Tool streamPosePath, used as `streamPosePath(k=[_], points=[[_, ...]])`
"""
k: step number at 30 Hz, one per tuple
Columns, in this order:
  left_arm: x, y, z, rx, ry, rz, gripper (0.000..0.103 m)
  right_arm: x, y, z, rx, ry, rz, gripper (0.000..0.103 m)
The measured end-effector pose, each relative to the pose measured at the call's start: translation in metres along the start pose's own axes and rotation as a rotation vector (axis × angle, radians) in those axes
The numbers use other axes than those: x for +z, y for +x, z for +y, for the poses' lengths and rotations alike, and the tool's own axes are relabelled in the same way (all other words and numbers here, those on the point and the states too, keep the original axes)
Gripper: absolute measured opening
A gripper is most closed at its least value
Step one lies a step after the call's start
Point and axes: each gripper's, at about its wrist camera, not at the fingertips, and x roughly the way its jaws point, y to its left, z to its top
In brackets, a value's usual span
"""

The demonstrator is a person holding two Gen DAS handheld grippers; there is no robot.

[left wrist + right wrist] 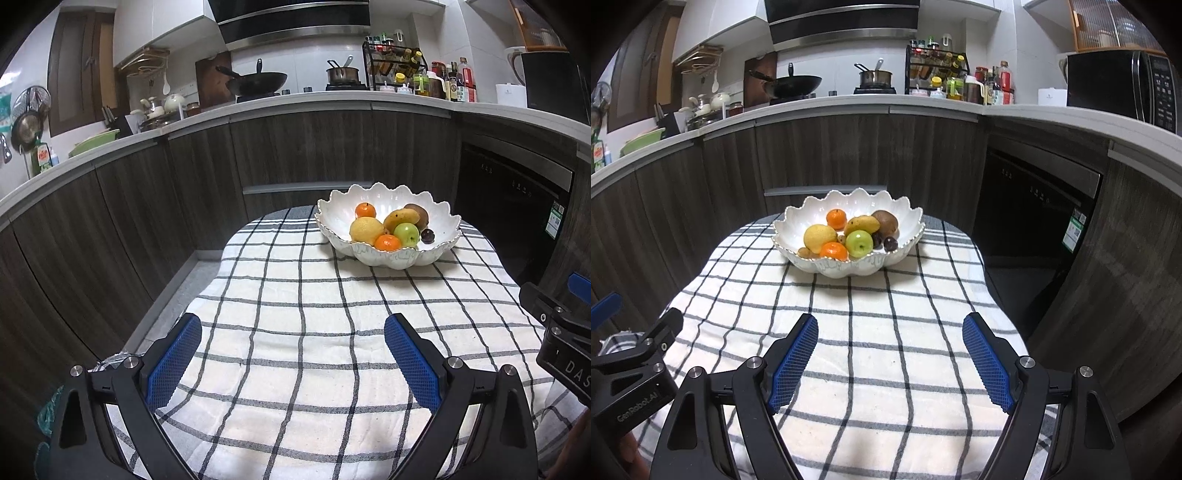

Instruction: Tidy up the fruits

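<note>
Left wrist view: left gripper [293,354] stands wide apart, nothing between its blue pads [173,363], hovering over the checked cloth [288,295] near its front edge. Bowl [334,212], white and scalloped, sits at the far right of the cloth, well apart from the gripper. Inside it: lemon [365,229], two oranges [365,210], mango [400,218], green apple [406,234], a brown fruit [419,213] and a dark plum [427,235]. No loose fruit is visible on the cloth. Part of the other tool shows at the right edge.

Right wrist view: right gripper [890,350] is likewise spread wide and holds nothing, over the near half of the cloth [886,317]. Bowl [912,225] lies ahead at the far end, with the same fruit [859,243] heaped in it; some small brown pieces sit low at the front rim, kind unclear.

Assessment: all fruit seen is gathered in the bowl and none remains outside. On this evidence the task appears finished, or close to it. Both tools stand clear of the bowl.
</note>
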Motion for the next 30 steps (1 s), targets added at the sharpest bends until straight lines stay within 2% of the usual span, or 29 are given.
streamPosePath(k=[30], points=[[0.0001, 0.0033, 0.0012, 0.0, 0.003, 0.012, 0.101, -0.0023, 0.0088, -0.0047, -0.004, 0.016, 0.027, 0.081]])
